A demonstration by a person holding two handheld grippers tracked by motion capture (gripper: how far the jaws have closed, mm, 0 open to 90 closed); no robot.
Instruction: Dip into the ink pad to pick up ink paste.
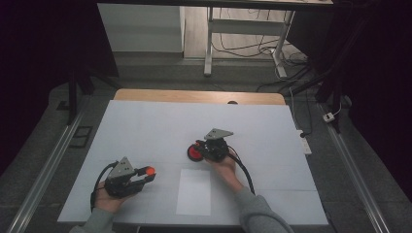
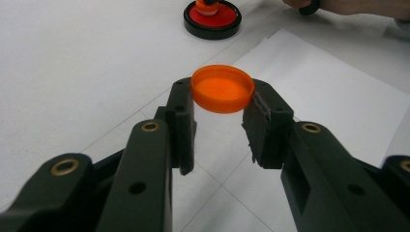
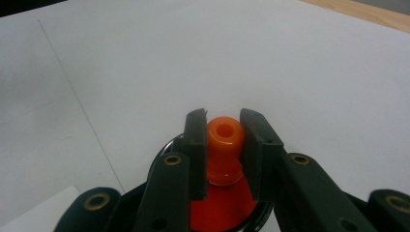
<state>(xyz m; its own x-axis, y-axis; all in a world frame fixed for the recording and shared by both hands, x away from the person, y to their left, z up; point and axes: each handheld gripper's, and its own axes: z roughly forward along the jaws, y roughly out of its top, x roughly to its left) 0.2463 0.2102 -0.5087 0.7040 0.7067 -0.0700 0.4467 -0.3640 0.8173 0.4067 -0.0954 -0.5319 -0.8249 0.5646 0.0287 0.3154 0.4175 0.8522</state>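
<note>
While both grippers are loaded, go slow | left gripper [image 1: 145,177] clenched on orange cap [image 2: 223,88], at 7 o'clock on table [image 1: 145,126] | right gripper [image 3: 223,145] clamped on orange nozzle [image 3: 224,145] over red-and-black disc [image 1: 195,153], near centre | likely next: bring cap level over nozzle, keep nozzle steady.

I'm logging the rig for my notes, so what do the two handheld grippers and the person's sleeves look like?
Both the left gripper and right gripper are black, with two blocky jaws, brass-coloured pivot rings, a grey three-cornered plate on top and a trailing black cable. The person wears grey sleeves.
</note>
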